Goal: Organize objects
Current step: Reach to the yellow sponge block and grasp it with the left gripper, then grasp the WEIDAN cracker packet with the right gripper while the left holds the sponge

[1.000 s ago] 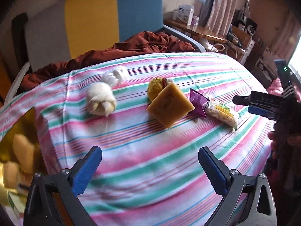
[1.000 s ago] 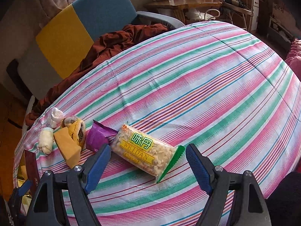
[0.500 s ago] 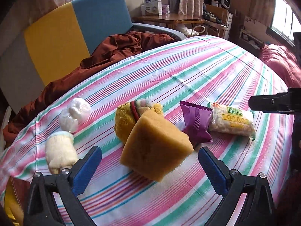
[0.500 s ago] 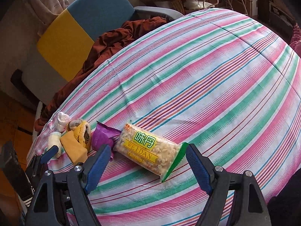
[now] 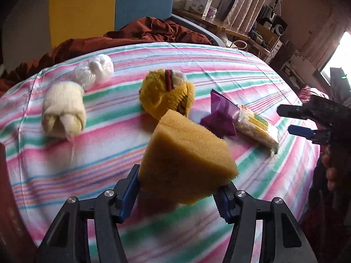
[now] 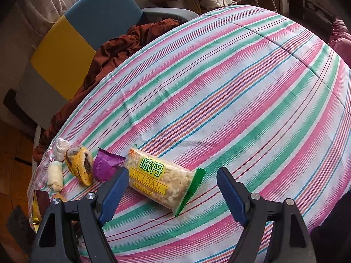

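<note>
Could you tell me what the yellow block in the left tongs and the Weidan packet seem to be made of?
The yellow block looks like open-cell foam sponge: matte, with a pitted, porous face. The Weidan packet appears to be thin glossy plastic film: clear over pale lumpy contents, with a printed label and a crimped, zigzag-cut green end.

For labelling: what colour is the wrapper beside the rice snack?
Purple wrapper, clearest in the right wrist view.

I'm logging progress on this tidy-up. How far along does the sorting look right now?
Nothing looks put away yet. In hand: the left hand-held gripper is closing on the yellow sponge, which sits between its pads. Left to do: the cream sock roll, white bundle, yellow sock, purple wrapper and snack pack still lie on the striped sheet. The right hand-held gripper is open over the pack.
</note>
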### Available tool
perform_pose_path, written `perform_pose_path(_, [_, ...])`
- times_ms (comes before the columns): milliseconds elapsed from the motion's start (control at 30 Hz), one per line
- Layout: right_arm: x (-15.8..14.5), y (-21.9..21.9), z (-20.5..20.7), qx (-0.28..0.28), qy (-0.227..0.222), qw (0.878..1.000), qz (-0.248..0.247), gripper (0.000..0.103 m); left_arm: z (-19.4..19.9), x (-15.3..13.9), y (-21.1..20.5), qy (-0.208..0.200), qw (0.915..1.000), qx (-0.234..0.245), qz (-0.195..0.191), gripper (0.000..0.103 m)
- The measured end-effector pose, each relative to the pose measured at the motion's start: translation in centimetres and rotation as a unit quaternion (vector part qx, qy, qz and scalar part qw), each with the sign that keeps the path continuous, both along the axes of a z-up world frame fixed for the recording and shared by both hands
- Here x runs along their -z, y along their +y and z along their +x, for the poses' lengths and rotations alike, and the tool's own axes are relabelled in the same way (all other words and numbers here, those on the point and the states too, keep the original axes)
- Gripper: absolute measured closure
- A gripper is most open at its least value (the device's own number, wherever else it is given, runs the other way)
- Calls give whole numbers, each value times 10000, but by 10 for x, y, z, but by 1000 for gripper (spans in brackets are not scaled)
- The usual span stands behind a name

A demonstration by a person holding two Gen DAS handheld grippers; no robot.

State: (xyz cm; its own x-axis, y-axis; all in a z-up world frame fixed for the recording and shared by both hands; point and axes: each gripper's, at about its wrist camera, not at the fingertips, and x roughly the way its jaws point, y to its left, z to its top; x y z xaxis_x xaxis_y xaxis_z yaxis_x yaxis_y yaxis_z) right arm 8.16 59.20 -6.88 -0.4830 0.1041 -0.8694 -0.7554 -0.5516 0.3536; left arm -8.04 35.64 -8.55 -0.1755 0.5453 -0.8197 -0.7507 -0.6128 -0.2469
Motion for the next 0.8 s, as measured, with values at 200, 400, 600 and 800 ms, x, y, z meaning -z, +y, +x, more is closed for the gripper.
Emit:
perform_pose_path(200, [2, -1, -5, -35, -161, 9997, 152, 19, 42, 1, -41, -619, 9980, -42, 125, 41])
perform_pose_path(400, [3, -8, -19, -270, -383, 9978, 459, 19, 73, -9, -64, -979, 9948, 260, -57, 41])
perform_pose_path(600, [5, -21, -42, -727, -797, 9878, 1126, 19, 72, -10, -57, -747, 9949, 476, -486, 36])
perform_pose_path(800, [16, -25, -54, -1067, -884, 9850, 1027, 19, 61, -10, -29, -151, 9964, 602, -572, 20])
